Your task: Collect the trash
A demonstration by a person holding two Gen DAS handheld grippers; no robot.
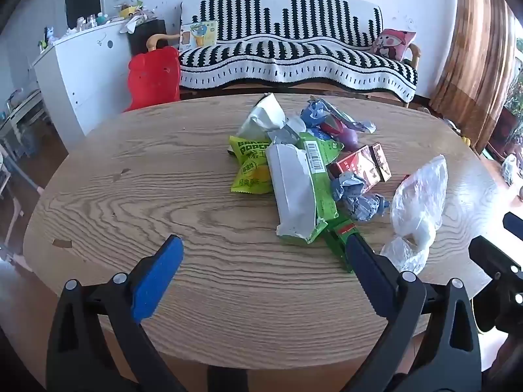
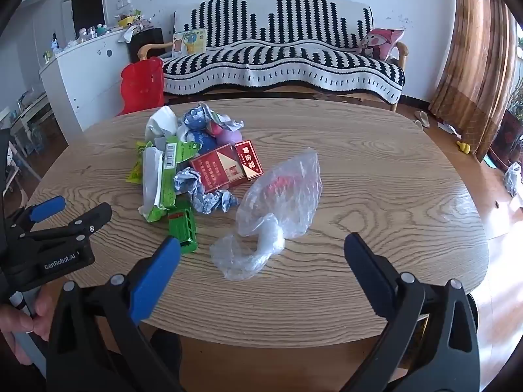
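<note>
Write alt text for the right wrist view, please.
An open right gripper hovers over a wooden table, facing a clear plastic bag. Beyond lie wrappers and a red box; the left gripper shows at left.

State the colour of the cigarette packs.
Red with gold trim on the cigarette packs, clearest in the right wrist view.

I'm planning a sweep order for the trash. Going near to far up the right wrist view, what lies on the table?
Clear plastic bag → small green box → crumpled blue-grey paper → red cigarette pack → purple wrapper → white bag.
</note>
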